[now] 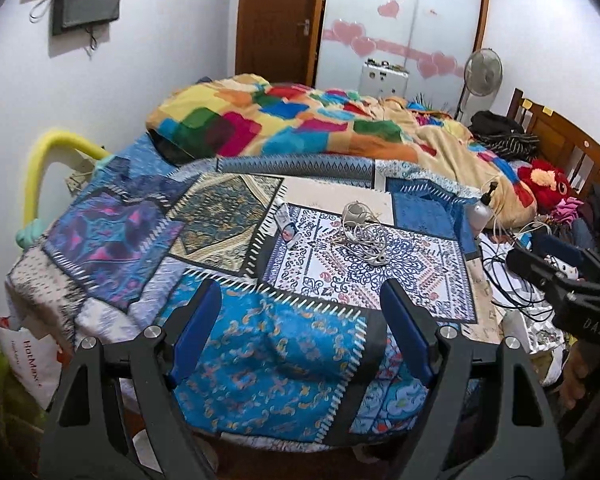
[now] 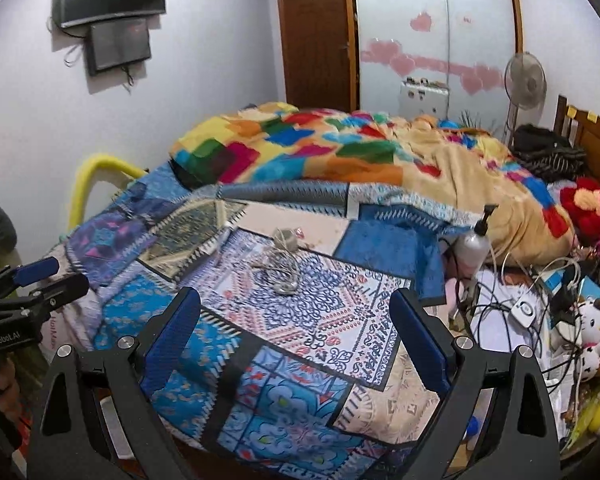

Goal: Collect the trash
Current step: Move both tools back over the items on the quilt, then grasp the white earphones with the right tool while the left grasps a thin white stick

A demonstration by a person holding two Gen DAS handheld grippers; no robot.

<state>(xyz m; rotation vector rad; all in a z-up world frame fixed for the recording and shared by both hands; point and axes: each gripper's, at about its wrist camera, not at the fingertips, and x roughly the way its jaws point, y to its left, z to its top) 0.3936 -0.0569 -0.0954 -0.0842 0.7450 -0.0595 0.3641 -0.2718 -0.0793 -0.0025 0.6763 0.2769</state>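
Left wrist view shows a small wrapper (image 1: 287,222) with pink and blue print lying flat on the patchwork bedspread (image 1: 236,332), at the left edge of the white patterned patch in the middle of the bed. Just to its right, apart from it, a tangle of white cable (image 1: 362,236) with a round grey piece at its top lies on the same patch; in the right wrist view this tangle (image 2: 281,268) sits centre frame, and a small pink scrap (image 2: 300,233) shows just beyond it, too blurred to identify. Behind these, a colourful block-pattern blanket (image 1: 284,120) is heaped across the far half of the bed. On the right side a white pump bottle (image 2: 475,245) stands upright among loose black and white wires (image 2: 496,308), with a red plush toy (image 2: 592,208) and a white plush cat (image 2: 592,320) further right. A shopping bag (image 1: 32,356) stands on the floor at the bed's left corner.

Nothing lies between the grippers and the wrapper except open bedspread. The left gripper (image 1: 300,320) hangs above the near edge of the bed, its blue-padded fingers (image 1: 198,328) spread wide, holding nothing and touching nothing. The right gripper (image 2: 296,328) hovers likewise, fingers wide apart and empty.
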